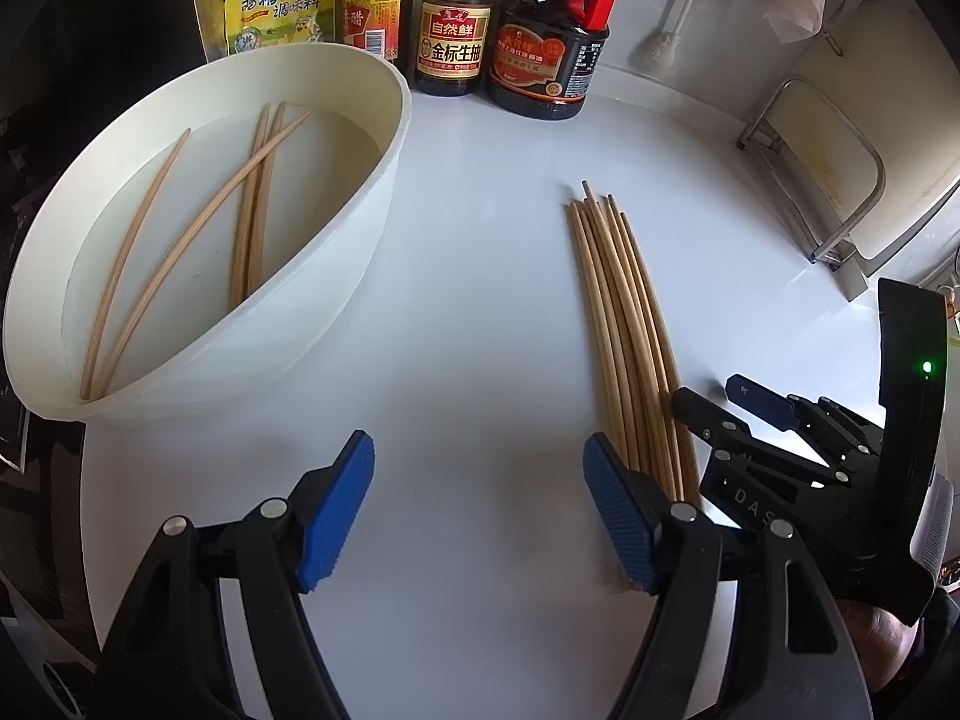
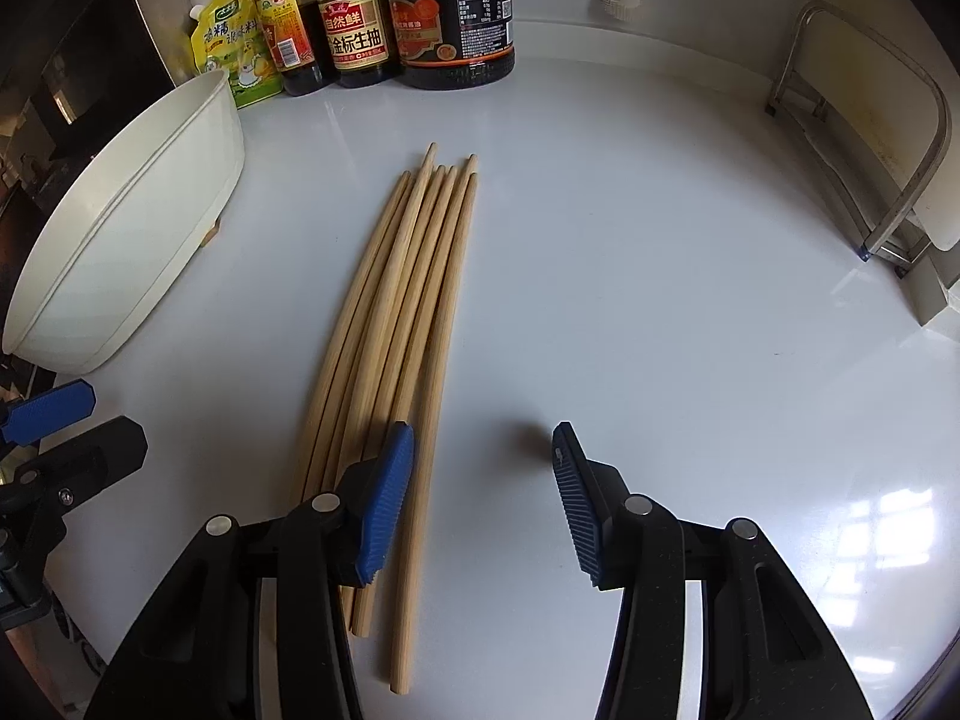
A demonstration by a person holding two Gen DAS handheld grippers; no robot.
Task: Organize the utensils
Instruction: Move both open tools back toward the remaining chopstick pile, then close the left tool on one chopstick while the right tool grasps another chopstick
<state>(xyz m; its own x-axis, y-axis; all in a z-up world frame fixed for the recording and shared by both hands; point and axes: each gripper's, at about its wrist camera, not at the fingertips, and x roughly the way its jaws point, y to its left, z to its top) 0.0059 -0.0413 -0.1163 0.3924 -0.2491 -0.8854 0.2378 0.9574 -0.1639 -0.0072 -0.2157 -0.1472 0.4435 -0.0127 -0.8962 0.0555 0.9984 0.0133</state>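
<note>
A bundle of several wooden chopsticks (image 1: 624, 324) lies side by side on the white counter; it also shows in the right wrist view (image 2: 399, 324). A white basin (image 1: 384, 120) at the left holds several more chopsticks (image 1: 252, 210) in water. My left gripper (image 1: 477, 510) is open and empty, low over the counter between basin and bundle. My right gripper (image 2: 483, 498) is open and empty, its left finger over the bundle's near ends. It shows in the left wrist view (image 1: 714, 396) beside the bundle.
Sauce bottles (image 1: 450, 30) and a yellow seasoning pouch (image 1: 276, 0) stand along the back wall. A brush (image 1: 666, 48) leans at the back. A metal rack with a cutting board (image 1: 840, 180) stands at the right. The basin shows in the right wrist view (image 2: 132, 228).
</note>
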